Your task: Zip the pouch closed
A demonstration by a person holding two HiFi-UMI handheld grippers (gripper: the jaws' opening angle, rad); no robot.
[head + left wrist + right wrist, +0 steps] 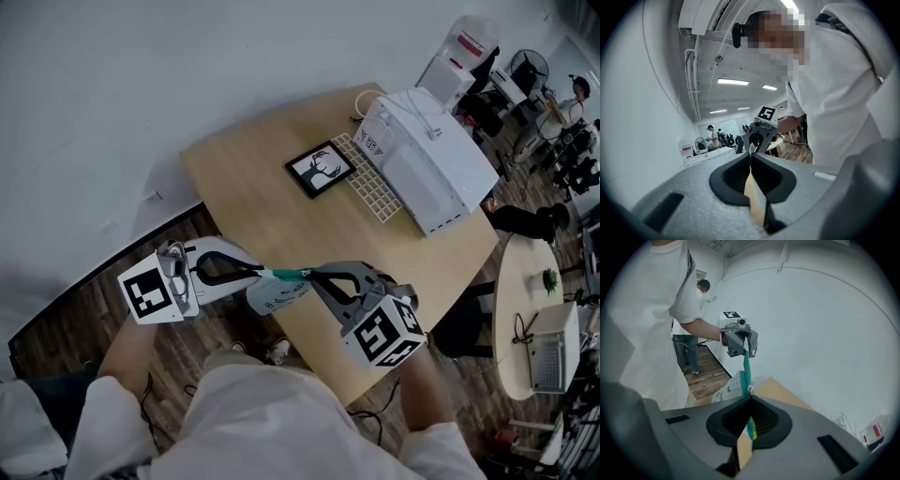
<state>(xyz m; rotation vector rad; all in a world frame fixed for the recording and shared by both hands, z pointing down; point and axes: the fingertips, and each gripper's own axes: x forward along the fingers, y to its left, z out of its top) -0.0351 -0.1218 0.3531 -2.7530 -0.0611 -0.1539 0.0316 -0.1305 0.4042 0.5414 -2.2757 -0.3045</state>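
The wooden table [281, 202] is being occupied toward its 1 o'clock corner by a white machine [427, 164]. Neither is being used in this step.

The pouch [281, 296] is being held clear of the tabletop at the table's 6 o'clock edge and is being stretched between the two tools. The left gripper [261, 273] is being applied at the pouch's 9 o'clock end, with its jaws being pressed fully together on a thin edge of the pouch. The right gripper [317, 276] is being applied at the 3 o'clock end. Its jaws are likewise being pressed together, here on the teal zipper [746, 369]. The small pale slider pull [750, 390] is being shown just at those jaw tips. Whether the pull or the tape itself is being pinched cannot be told.

In the right gripper view the zipper is being shown as one narrow, taut band. It runs from the left gripper at 12 o'clock down into the jaws at 6 o'clock, and the pouch body is hanging at 9 o'clock of it. No open gap is being shown along that run.

Closing is therefore being judged as well advanced. The short stretch hidden inside the right jaws is being left unconfirmed, so a final pull there may be needed.
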